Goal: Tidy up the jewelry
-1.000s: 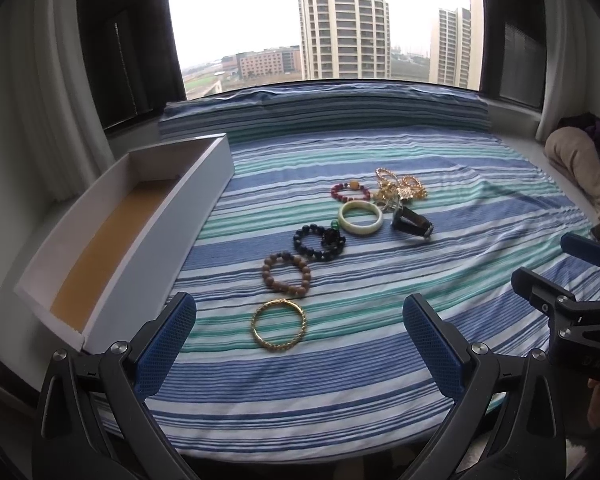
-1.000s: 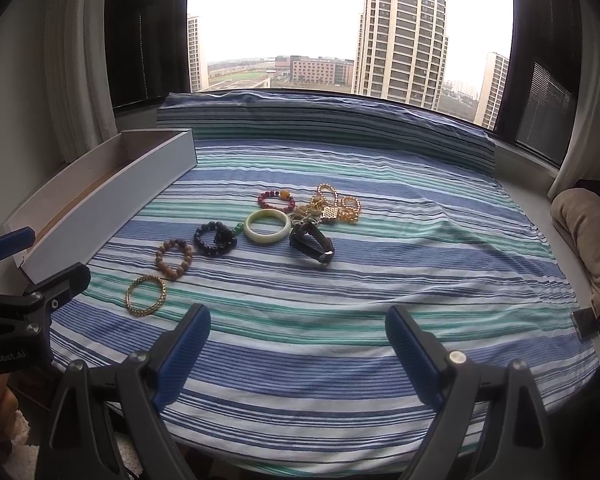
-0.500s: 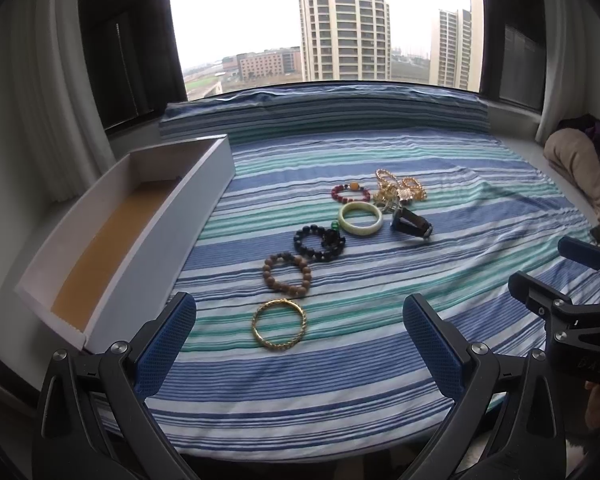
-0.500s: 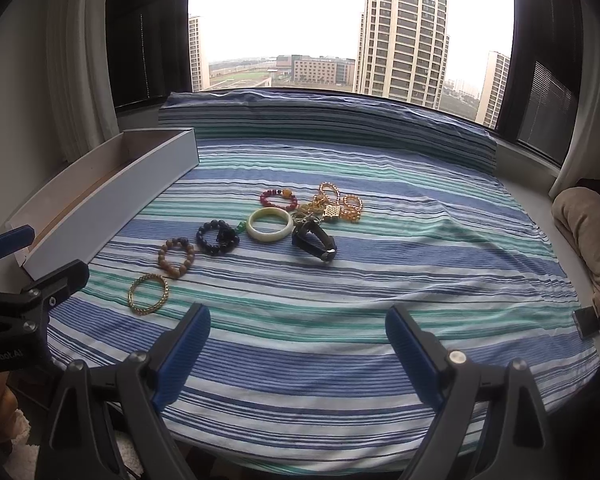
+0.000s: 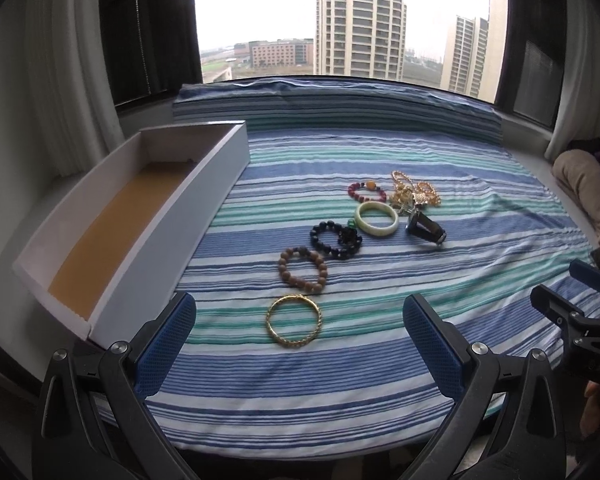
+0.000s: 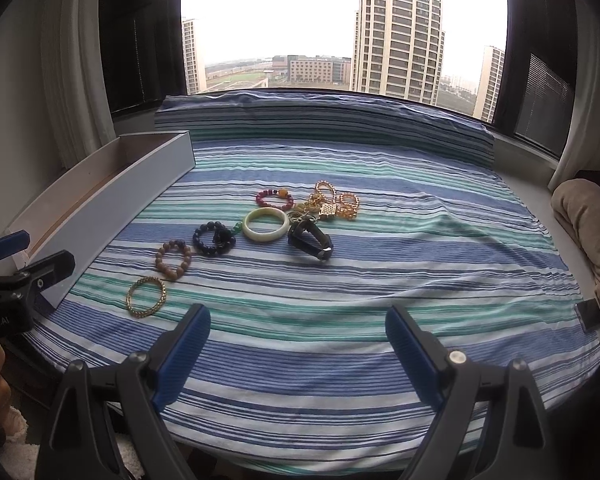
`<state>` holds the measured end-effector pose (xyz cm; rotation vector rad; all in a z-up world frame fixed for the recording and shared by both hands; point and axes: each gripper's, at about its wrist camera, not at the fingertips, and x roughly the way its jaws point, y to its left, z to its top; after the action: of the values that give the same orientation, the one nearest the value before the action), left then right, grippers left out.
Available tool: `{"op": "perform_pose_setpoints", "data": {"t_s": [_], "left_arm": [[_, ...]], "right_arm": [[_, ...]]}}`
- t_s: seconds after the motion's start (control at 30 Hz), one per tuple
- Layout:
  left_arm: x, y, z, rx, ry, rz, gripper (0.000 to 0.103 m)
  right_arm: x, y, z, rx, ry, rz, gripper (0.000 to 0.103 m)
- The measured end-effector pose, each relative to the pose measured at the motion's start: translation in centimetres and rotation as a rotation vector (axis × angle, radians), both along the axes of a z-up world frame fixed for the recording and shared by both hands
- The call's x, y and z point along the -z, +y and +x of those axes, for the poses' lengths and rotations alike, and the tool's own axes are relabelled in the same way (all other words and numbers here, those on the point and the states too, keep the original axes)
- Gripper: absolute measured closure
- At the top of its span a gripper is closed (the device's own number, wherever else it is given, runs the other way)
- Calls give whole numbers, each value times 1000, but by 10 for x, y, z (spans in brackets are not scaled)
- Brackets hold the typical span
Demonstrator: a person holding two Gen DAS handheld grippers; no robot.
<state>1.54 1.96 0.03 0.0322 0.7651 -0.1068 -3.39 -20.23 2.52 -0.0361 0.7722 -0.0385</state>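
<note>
Several pieces of jewelry lie in a diagonal row on the striped cloth: a gold bangle (image 5: 294,320) (image 6: 146,296), a brown bead bracelet (image 5: 302,270) (image 6: 173,260), a black bead bracelet (image 5: 336,239) (image 6: 215,238), a pale jade bangle (image 5: 377,219) (image 6: 266,225), a red bead bracelet (image 5: 367,192) (image 6: 274,197), a tangle of gold chains (image 5: 416,196) (image 6: 334,204) and a black band (image 5: 426,229) (image 6: 311,241). My left gripper (image 5: 300,344) is open and empty, just short of the gold bangle. My right gripper (image 6: 298,352) is open and empty near the front edge.
A long white box (image 5: 204,204) (image 6: 100,208) with a tan floor stands open at the left of the cloth. A folded striped bolster (image 5: 340,100) lies along the window. A beige bundle (image 5: 588,192) sits at the right edge.
Both grippers have crept slightly forward over the cloth. The jewelry has not moved.
</note>
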Motion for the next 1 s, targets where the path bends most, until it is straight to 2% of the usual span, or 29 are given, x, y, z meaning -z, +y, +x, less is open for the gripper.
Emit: {"op": "perform_pose_setpoints", "data": {"t_s": [0.2, 0.53, 1.0], "left_arm": [[8, 16, 3, -26, 31, -6, 0], [12, -9, -2, 59, 37, 30, 0], [23, 12, 8, 14, 116, -8, 0]], "right_arm": [[0, 0, 2, -4, -1, 3, 12], [1, 2, 5, -15, 5, -5, 12], [7, 4, 7, -37, 28, 5, 12]]}}
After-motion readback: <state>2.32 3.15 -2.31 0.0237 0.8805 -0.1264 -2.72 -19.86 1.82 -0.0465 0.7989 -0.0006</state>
